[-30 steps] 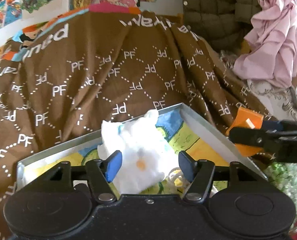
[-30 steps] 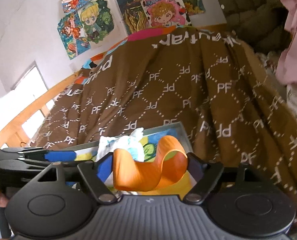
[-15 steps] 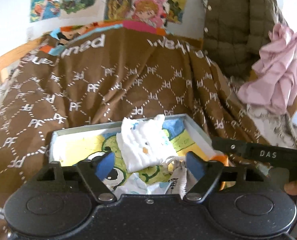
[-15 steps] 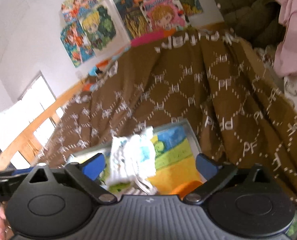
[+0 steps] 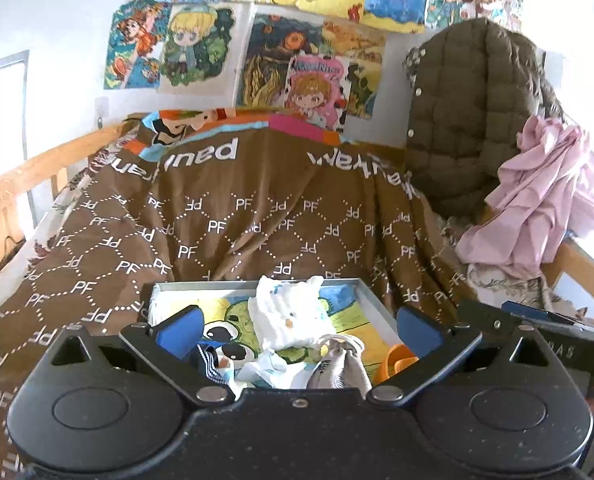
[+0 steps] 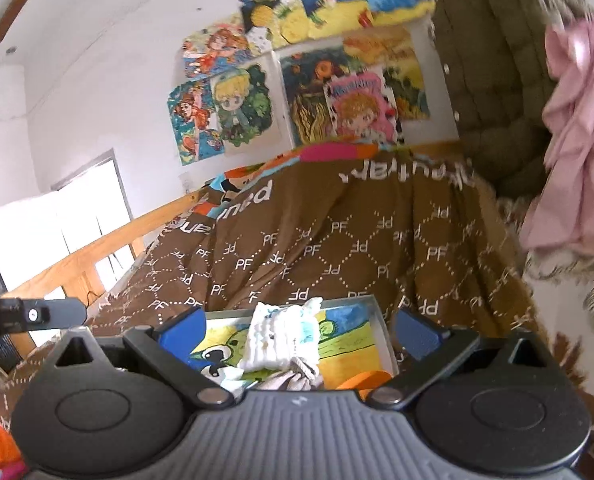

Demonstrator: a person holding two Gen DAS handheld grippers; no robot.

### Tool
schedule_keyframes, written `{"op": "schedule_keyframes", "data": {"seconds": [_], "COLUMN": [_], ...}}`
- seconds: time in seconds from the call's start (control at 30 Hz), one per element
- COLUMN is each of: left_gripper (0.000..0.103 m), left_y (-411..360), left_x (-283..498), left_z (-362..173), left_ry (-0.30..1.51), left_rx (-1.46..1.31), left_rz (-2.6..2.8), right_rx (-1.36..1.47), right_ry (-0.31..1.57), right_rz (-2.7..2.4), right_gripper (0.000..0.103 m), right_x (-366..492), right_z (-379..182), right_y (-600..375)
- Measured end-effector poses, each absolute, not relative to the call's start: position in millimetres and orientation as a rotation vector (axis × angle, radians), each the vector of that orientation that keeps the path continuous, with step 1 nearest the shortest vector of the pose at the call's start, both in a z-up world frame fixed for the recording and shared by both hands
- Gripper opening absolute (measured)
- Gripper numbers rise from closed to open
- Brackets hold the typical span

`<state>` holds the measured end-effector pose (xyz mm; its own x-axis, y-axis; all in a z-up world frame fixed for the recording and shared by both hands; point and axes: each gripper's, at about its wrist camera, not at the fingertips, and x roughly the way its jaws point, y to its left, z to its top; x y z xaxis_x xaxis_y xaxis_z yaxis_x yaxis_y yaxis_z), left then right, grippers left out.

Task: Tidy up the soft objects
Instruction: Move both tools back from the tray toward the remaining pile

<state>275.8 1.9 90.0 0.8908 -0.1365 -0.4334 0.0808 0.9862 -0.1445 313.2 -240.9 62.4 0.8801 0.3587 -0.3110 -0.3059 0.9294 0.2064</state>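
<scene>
Now both of your claws stand released, blue pads spread wide with nothing clamped. Your left claw (image 5: 297,330) has just been opening; its fingertips (image 5: 179,330) frame the tray at lower centre without touching what lies in it. Your right claw (image 6: 297,330) has likewise just been opening, and it holds nothing.

The tray (image 5: 371,294), grey-rimmed with a cartoon print on its floor, sits on the brown blanket (image 5: 233,216) covering the bed, in the lower middle of both views.

Contents, left wrist view:
- white cloth (image 5: 287,314), bunched, centre of the tray toward the far rim
- orange band (image 5: 397,360), lower right corner of the tray
- grey pouch (image 5: 339,370), near edge, just left of the orange band
- dark striped item (image 5: 211,362), near edge at the left, partly hidden by the claw body

Right wrist view: white cloth (image 6: 281,338) centre, orange band (image 6: 363,382) at lower right, mostly hidden behind the claw body.

A pink garment (image 5: 537,208) hangs at the right edge of the frame, over an olive quilted jacket (image 5: 469,112).
</scene>
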Motion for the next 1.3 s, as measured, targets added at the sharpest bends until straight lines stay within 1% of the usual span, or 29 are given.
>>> {"op": "schedule_keyframes", "data": {"seconds": [0.13,0.5,0.77,1.03,1.3], "left_gripper": [0.102,0.102,0.102,0.102,0.102], "left_y": [2,16,34,47,61], "left_x": [245,180,139,98,83], "left_z": [88,65,49,31,15], "left_ry": [0.428,0.445,0.458,0.45,0.449], "left_rx": [-0.159,-0.21,-0.224,-0.184,-0.194], "left_rz": [-0.093,-0.089,-0.077,-0.091,-0.078], "right_rx": [0.127,-0.012,-0.031,-0.075,-0.104], "right_ry": [0.331,0.292,0.333,0.336,0.353], "right_rz": [0.378,0.406,0.43,0.425,0.412], "right_gripper": [0.103,0.103,0.103,0.103,0.103], "right_x": [279,204,180,156,151], "right_z": [63,56,44,32,24], "right_y": [-229,-197,-184,-176,-169]}}
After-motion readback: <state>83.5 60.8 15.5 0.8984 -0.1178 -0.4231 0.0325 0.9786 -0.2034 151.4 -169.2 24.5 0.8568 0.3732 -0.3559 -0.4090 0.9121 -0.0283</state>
